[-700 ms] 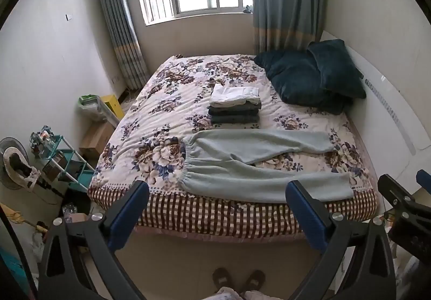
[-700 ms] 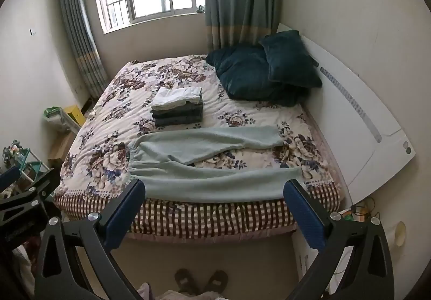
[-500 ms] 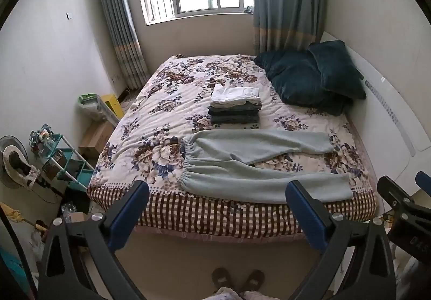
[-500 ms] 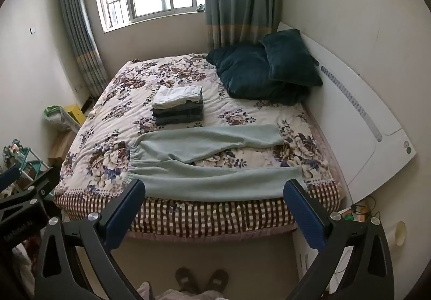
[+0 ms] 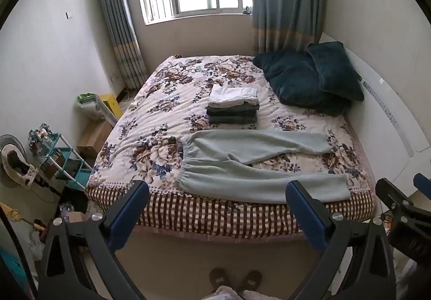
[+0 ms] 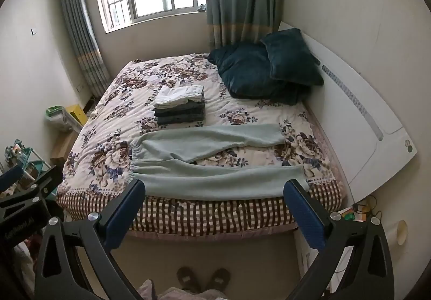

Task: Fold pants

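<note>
My left gripper (image 5: 216, 192) and right gripper (image 6: 214, 191) both gape fully wide, holding and touching nothing, short of the bed (image 5: 215, 216). The pale green pants (image 5: 250, 162) lie flat along its near edge, legs spread apart. Behind them sits a stack of folded clothes (image 5: 233, 107).

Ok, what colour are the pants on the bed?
Pale grey-green pants, plain; clearest in the right wrist view.

Both wrist views look down from beyond the bed (image 5: 242, 208), sharing it.
</note>
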Motion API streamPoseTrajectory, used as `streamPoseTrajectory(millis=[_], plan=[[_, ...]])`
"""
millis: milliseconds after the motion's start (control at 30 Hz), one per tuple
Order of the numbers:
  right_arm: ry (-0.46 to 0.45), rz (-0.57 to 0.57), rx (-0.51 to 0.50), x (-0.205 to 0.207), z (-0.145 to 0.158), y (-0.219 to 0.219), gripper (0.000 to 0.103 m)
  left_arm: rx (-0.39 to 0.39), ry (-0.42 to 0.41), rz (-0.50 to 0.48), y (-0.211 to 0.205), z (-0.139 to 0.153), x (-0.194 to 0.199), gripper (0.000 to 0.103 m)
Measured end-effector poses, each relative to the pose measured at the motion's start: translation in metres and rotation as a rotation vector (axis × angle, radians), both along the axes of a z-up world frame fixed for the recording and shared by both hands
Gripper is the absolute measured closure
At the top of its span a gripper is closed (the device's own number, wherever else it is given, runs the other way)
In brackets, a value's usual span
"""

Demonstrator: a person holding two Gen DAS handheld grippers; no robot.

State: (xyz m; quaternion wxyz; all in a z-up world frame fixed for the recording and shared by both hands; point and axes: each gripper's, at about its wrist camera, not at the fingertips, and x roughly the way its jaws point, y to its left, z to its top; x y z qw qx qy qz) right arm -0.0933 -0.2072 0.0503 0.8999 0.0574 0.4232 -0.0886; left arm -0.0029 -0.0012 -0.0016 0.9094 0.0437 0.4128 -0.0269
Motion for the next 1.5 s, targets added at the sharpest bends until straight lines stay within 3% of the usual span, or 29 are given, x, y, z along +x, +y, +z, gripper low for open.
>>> streamPoseTrajectory(millis=[300, 1500], plan=[[0.01, 0.01, 0.004, -0.003, 0.002, 0.002, 0.0, -0.014, 0.0, 0.004, -0.008, 0.011, 0.003, 0.0], [0.018, 0.024, -0.009, -0.003, -0.001, -0.001, 0.0, -0.036, 0.006, 0.015, 0.005, 0.0, -0.005, 0.0]])
